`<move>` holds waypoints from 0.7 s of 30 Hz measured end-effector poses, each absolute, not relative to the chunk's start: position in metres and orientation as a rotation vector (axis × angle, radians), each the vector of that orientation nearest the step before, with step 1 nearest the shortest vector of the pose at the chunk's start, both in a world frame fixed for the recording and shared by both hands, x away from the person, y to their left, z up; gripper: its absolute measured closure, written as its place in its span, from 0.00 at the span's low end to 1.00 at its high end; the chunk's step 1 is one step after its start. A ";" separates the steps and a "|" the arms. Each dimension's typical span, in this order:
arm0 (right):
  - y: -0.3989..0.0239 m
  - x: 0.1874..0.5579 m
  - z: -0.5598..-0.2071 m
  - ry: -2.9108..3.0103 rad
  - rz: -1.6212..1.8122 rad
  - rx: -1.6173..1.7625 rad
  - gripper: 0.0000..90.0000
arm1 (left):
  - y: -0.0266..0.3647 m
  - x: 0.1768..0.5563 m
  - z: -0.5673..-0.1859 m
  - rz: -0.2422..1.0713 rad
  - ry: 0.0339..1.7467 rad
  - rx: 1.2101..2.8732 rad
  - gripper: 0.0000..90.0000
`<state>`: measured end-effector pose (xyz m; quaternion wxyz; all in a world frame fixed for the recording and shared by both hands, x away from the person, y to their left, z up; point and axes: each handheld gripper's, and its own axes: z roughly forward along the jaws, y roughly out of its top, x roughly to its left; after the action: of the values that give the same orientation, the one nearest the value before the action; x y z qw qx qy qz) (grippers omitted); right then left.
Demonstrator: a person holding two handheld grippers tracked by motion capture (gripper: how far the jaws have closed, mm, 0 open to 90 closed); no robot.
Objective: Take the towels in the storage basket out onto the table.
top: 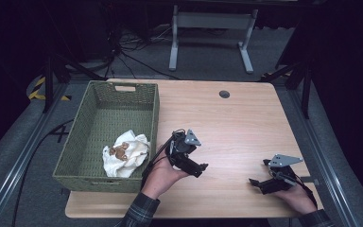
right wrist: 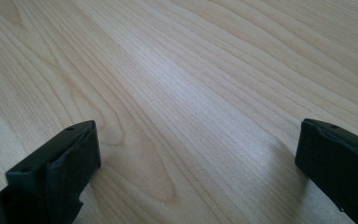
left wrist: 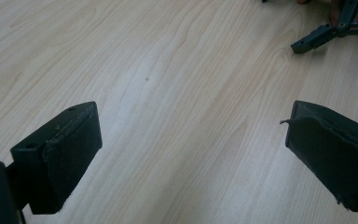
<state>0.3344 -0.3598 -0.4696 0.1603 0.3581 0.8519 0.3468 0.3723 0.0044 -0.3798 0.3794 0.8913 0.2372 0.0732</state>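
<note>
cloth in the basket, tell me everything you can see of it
The cloth is white or cream, soft and crumpled into a loose heap, with a brownish patch or small item on its upper left that is too small to identify. It lies inside the green woven basket, on the floor in the near right corner, against the right wall. Neither claw touches it; the left claw hovers outside over the table.

A pale wood-grain table [top: 236, 123] is seen, with an olive-green woven basket [top: 82, 137] at nine o'clock holding a white cloth [top: 132, 153] printed in brown, while black grippers and a plaid sleeve [top: 139, 213] are shown.
</note>
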 end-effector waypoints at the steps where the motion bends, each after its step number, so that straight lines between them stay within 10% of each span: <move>1: -0.360 0.334 -0.470 2.434 0.991 1.023 0.00 | 0.005 0.373 -0.378 0.181 0.609 2.280 0.05; 21: -0.360 0.334 -0.470 2.434 0.991 1.023 0.00 | 0.023 0.387 -0.357 0.154 0.606 2.306 0.07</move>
<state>0.3345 -0.3598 -0.4696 0.1603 0.3580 0.8520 0.3468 0.3868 0.0231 -0.3568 0.3675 0.8976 0.2360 0.0599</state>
